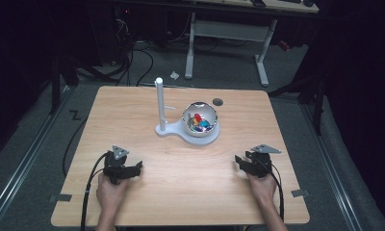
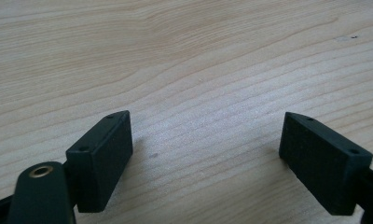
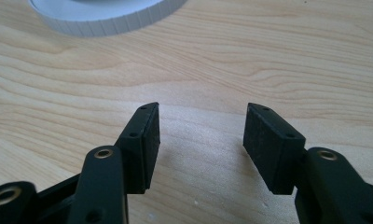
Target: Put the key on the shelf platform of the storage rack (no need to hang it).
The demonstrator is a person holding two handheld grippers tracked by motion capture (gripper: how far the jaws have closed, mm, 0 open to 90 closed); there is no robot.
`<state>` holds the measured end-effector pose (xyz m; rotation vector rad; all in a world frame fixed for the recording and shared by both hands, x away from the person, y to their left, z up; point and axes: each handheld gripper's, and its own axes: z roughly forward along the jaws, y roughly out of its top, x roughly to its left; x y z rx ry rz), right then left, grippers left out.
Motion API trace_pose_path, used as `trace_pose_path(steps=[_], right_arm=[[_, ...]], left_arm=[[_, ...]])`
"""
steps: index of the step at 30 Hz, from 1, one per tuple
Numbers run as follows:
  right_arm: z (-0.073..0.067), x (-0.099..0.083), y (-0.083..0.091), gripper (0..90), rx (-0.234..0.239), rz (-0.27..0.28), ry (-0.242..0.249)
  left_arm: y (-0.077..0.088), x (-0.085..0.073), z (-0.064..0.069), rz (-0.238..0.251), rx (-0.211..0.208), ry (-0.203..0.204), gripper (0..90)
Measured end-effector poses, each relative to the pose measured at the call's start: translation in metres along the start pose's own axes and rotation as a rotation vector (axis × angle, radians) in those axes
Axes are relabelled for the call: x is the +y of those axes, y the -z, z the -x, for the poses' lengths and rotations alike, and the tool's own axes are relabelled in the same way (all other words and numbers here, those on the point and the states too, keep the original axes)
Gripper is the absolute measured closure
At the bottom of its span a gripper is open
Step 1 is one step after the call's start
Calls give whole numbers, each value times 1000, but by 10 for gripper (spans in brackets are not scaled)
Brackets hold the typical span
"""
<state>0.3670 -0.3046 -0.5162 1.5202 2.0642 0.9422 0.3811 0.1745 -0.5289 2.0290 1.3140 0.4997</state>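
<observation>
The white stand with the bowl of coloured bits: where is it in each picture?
High view: the white stand sits mid-table, post upright, bowl on its right part.
Right gripper view: what seems to be its ribbed white edge curves along the top left, beyond the open jaws.
Left gripper view: bare wooden tabletop lies ahead of the open jaws.
Shared landmark: the tabletop's wood grain.

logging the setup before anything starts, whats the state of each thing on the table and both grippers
left gripper: open, nothing between the jaws, low over bare table
right gripper: open, nothing between the jaws
metal bowl: upright on the white stand's base, holds small coloured pieces
white stand: upright, post bare
wooden table: level, both hands at its near edge
</observation>
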Motion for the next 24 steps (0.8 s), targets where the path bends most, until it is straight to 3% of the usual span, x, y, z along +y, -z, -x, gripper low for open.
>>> trace_pose_path(steps=[11, 24], right_arm=[[-4, 1, -5, 431, -50, -34, 61], [-4, 1, -5, 425, -49, -35, 57]], left_arm=[[0, 0, 0, 0, 0, 0, 178], [0, 0, 0, 0, 0, -1, 178]])
